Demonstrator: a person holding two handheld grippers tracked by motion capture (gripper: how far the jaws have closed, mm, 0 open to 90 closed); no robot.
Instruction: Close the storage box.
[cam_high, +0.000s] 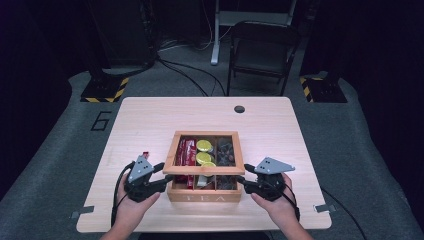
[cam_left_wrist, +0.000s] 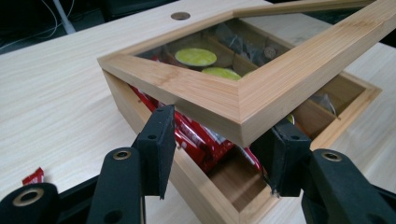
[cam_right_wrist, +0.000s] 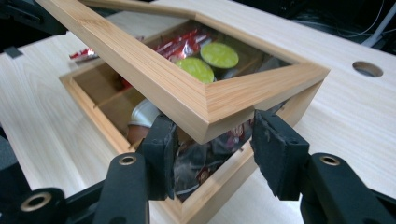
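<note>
High view: the wooden tea box (cam_high: 205, 196) sits at the bench's (cam_high: 150, 115) near middle, its glass-paned lid (cam_high: 172, 150) lifted. Left tongs (cam_high: 162, 175) and right tongs (cam_high: 241, 180) gape beside the lid's front corners, gripping nothing. Stiff, light wood; glass looks fragile, so hold the frame.

Wooden tea box (cam_high: 204, 196) mid-table, its glass-paned lid (cam_high: 206, 169) tilted partly open.

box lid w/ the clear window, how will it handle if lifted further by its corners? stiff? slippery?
The lid is a mitred wooden frame, so probably stiff. Its smooth faces may slip against the fingers. It is raised at the front over the tea box, likely hinged at the back, so expect it to swing, not lift free.
</note>
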